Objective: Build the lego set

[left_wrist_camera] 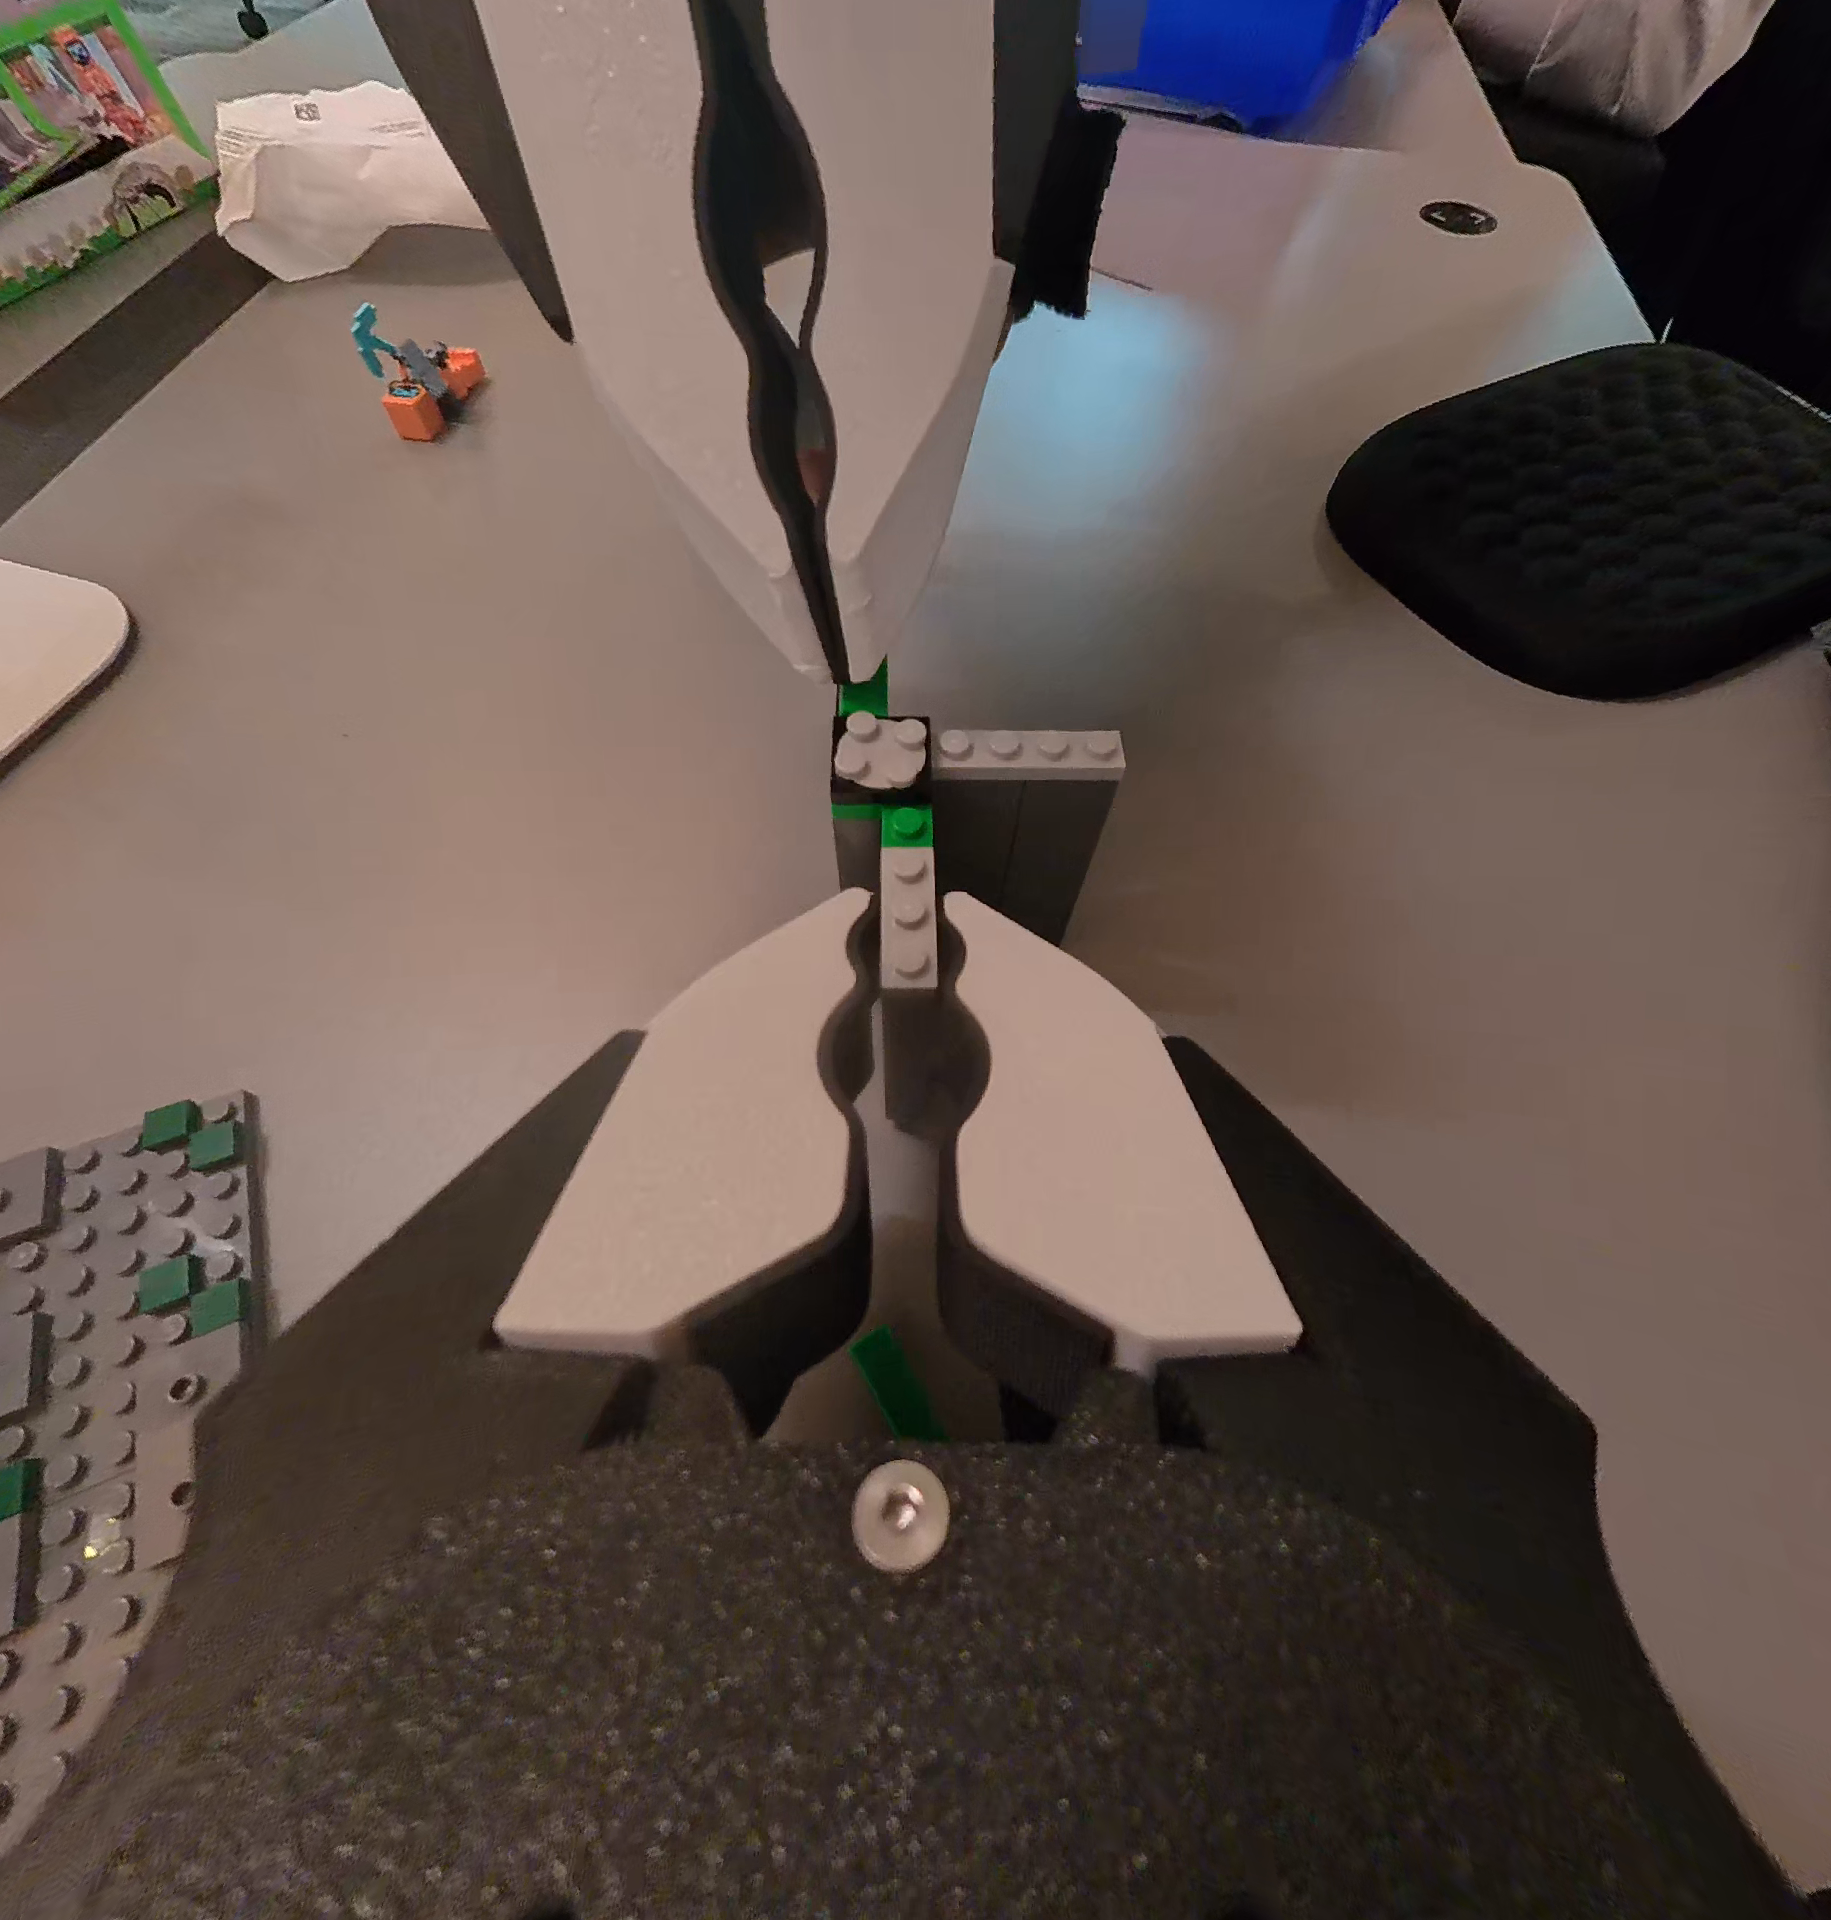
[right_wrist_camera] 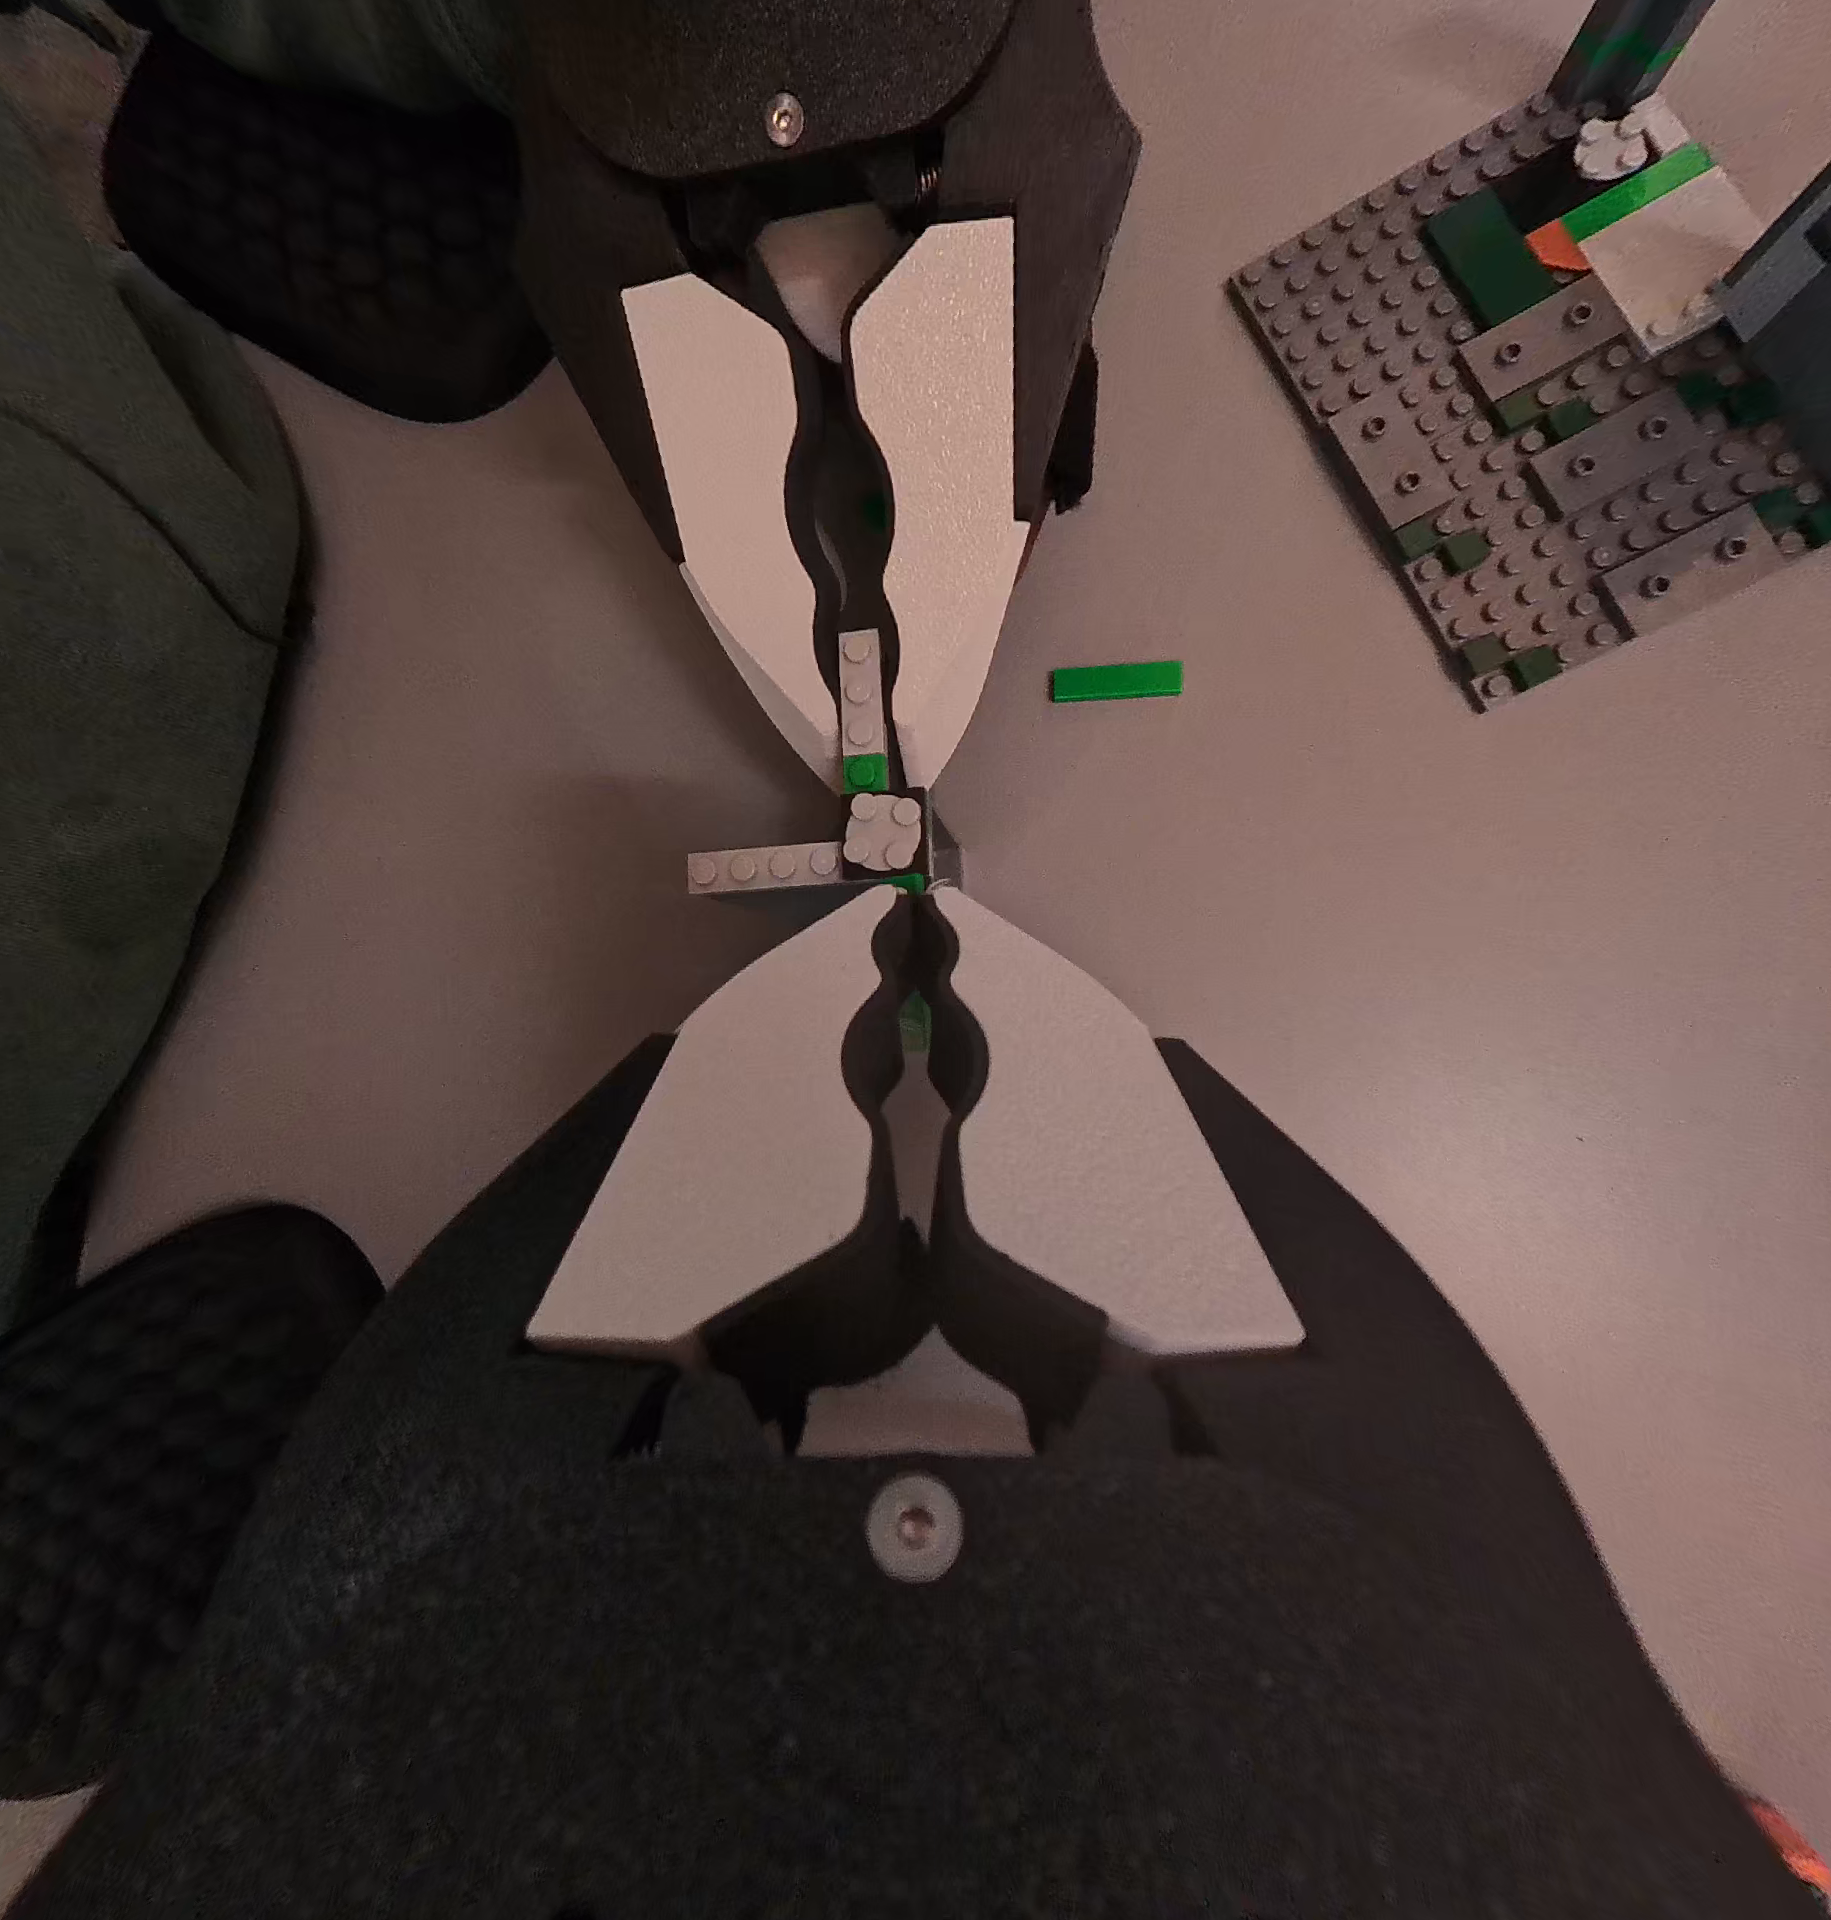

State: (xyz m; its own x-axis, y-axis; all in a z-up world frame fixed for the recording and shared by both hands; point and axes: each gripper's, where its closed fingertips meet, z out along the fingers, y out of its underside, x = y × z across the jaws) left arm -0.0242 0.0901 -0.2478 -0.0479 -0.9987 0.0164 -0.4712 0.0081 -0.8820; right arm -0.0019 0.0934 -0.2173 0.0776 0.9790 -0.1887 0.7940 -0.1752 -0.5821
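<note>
Lego corner piece (left_wrist_camera: 895, 831) hangs above the table (left_wrist_camera: 475, 831) between two facing grippers. Left gripper (left_wrist_camera: 906, 935) clamps its grey studded arm, likely steadying it. Beyond, right gripper (left_wrist_camera: 849, 665) pinches a green strip (left_wrist_camera: 869, 686) at the round-topped corner, apparently pressing it on. Baseplate (right_wrist_camera: 1513, 436) lies far aside.

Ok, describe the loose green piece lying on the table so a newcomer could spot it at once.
Start in the right wrist view at the big grey studded baseplate at the upper right. On the bare table just left of its lower corner lies the loose green piece, to the right of the left gripper. It is a flat, smooth, bright green strip lying alone, attached to nothing.
</note>
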